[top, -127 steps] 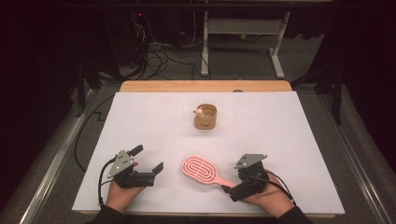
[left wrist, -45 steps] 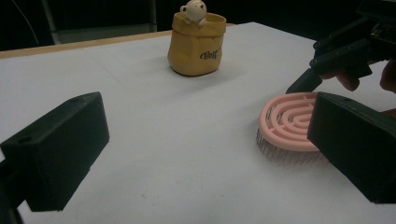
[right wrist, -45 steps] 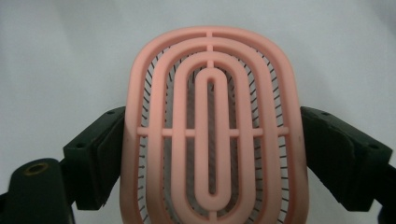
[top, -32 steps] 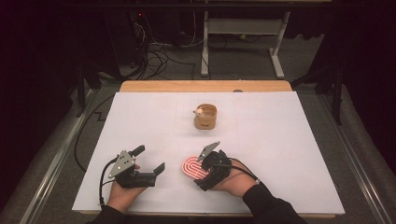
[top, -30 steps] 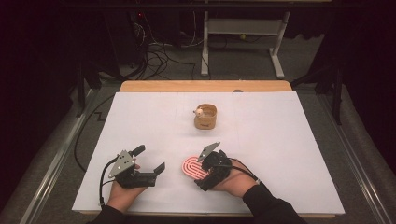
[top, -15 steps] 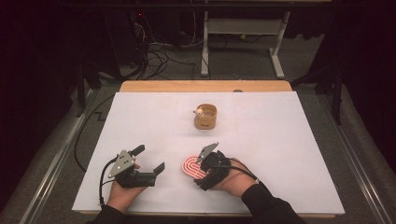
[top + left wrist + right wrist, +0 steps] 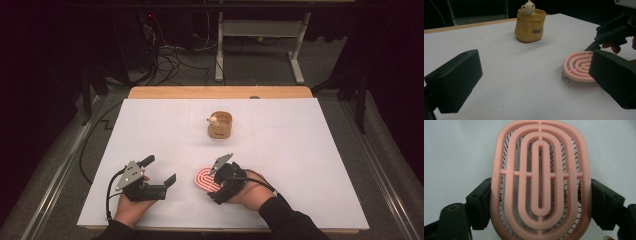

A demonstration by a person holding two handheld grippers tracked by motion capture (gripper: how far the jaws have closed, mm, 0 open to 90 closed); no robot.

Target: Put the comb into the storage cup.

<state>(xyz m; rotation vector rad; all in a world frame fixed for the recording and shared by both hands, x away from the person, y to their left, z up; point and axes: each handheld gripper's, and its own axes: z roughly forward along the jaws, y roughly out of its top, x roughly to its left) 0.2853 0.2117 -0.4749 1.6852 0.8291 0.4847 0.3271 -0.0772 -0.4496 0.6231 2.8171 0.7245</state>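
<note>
On the white table cover (image 7: 300, 150) a small yellow pouch-shaped holder (image 7: 220, 125) is standing upright toward the far side, with a little pale figurine (image 7: 528, 7) peeking over its rim. It is sitting well apart from both hands, and nothing is lying between it and the pink hairbrush (image 7: 206, 181). Past the table's wooden far edge (image 7: 220, 92), cables and a metal frame are lying on the dark floor.

The left hand (image 7: 131, 206) is resting near the table's front left, holding the left gripper (image 7: 159, 172) angled toward the far right. Its jaws are standing wide apart with only bare cover between them, and the brush is lying just beside its right-hand jaw in the left gripper view.

The right hand (image 7: 250, 194) is reaching in from the near edge, with the right gripper (image 7: 212, 184) pointing leftward over the brush. Its jaws have just been closing a little and are sitting against the two long sides of the brush's oval head; in the right gripper view the pads are touching the rim on both sides, gripping it.

The brush is lying near the front middle of the table, bristles down. Its head is smooth pink plastic, formed of concentric oval ribs joined by crossbars, with thin dark bristles showing through the gaps.
</note>
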